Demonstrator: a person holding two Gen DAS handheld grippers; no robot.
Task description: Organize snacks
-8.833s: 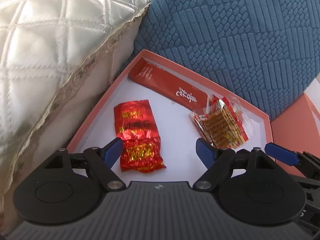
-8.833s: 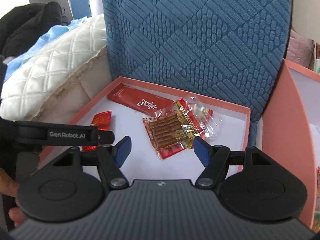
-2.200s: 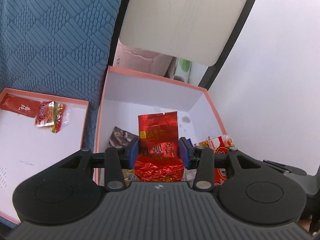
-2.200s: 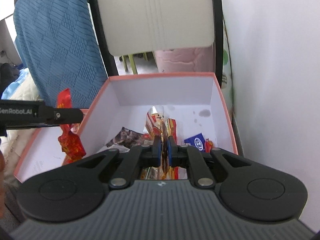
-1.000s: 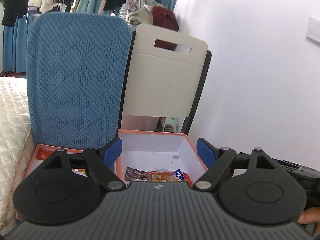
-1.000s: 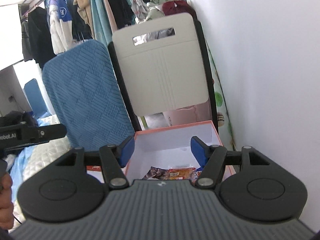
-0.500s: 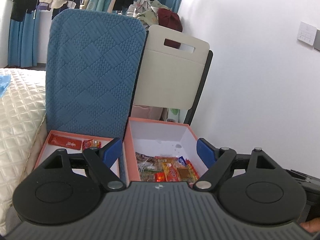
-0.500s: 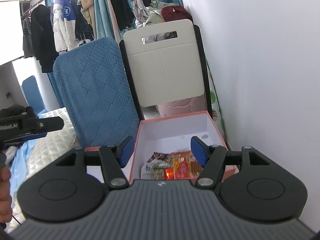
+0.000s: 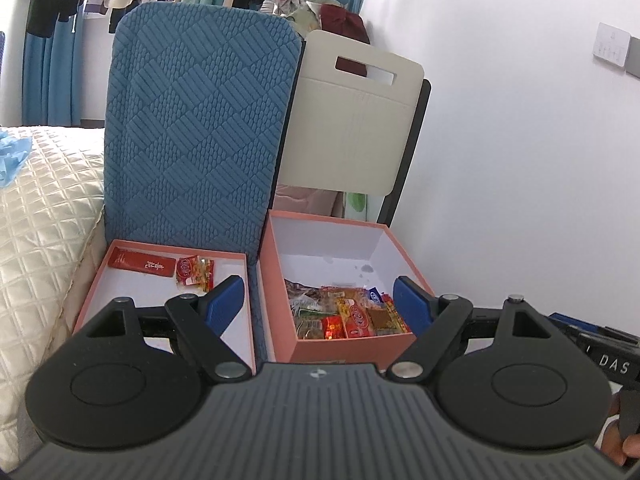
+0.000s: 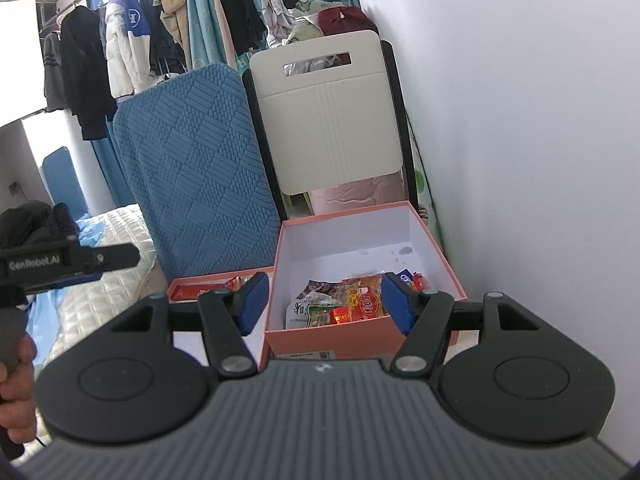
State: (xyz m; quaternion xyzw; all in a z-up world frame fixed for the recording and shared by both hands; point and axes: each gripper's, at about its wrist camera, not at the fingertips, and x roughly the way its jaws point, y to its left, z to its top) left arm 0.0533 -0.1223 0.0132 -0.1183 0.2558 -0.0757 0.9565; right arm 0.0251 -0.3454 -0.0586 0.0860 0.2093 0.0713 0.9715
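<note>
A deep pink box (image 9: 280, 280) (image 10: 440, 240) with white walls holds a heap of several snack packets (image 9: 348, 312) (image 10: 344, 300). To its left lies a shallow pink lid tray (image 9: 96, 280) (image 10: 176, 280) with a long red packet (image 9: 142, 262) and a small red-and-clear packet (image 9: 195, 270) at its far end. My left gripper (image 9: 318, 300) stands open and empty, back from both boxes. My right gripper (image 10: 322, 300) is open and empty too, in front of the deep box.
A blue quilted cushion (image 9: 200, 120) stands upright behind the tray, a cream folding chair (image 9: 352, 120) behind the box. A cream quilted bed (image 9: 36, 208) runs along the left, a white wall (image 9: 520, 160) on the right. Clothes (image 10: 120, 40) hang at the back.
Both grippers have drawn back from the boxes, so more of the tray, the box's contents and its front wall show. Both stay open and empty.
</note>
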